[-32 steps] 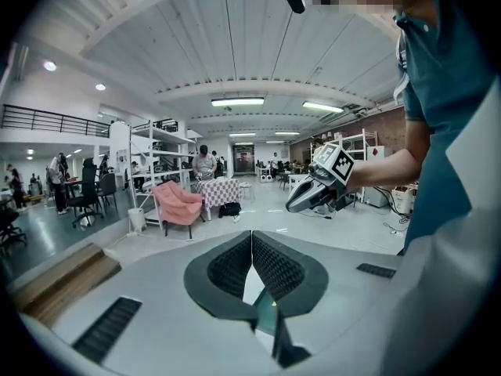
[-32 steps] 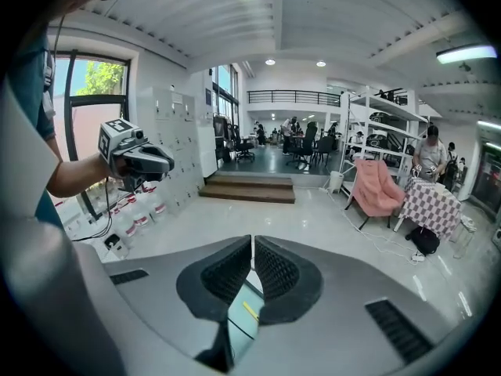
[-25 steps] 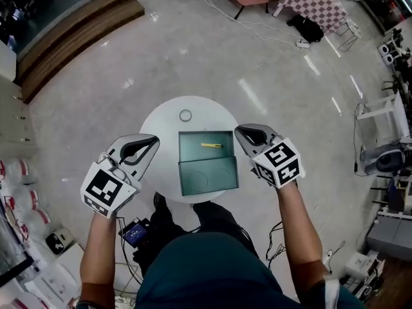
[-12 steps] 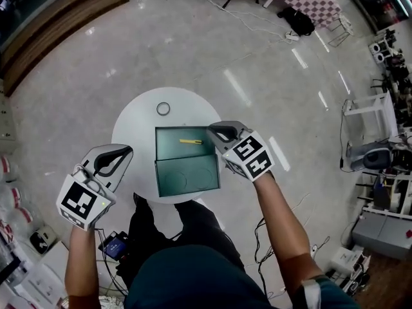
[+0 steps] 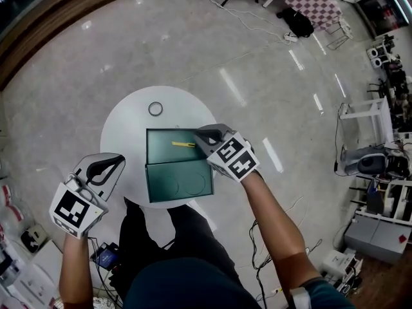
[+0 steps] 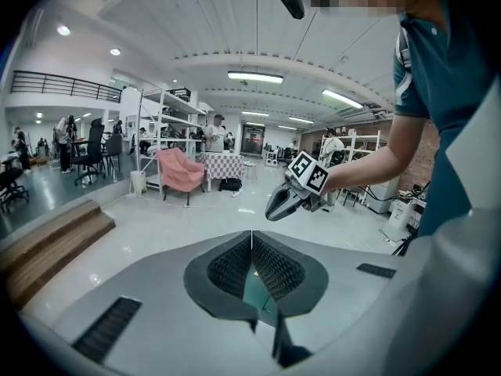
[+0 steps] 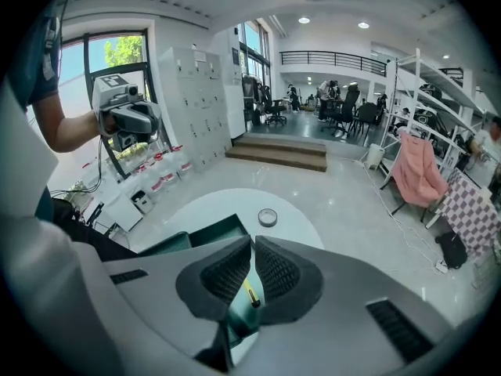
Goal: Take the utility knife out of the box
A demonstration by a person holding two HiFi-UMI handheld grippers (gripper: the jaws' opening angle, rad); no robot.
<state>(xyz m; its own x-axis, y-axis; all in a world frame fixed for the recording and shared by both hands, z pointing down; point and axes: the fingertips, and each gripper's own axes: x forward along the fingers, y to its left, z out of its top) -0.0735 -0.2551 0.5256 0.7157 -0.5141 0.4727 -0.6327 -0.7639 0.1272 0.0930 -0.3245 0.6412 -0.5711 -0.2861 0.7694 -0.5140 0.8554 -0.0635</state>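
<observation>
An open green metal box stands on a round white table, its lid lying flat toward me. A yellow utility knife lies on the floor of the far compartment. My right gripper hovers over the box's right rim, its tips just right of the knife. In the right gripper view the knife shows through the slit below the almost touching jaws, which hold nothing. My left gripper hangs shut and empty off the table's left edge, apart from the box.
A small ring of tape lies on the table beyond the box. My legs stand against the table's near edge. Shelving and equipment line the right side of the room, and cables run across the floor at the top.
My right gripper has moved left from beside the box to over its right rim, near the knife. My left gripper has drawn back and left, off the table edge.
</observation>
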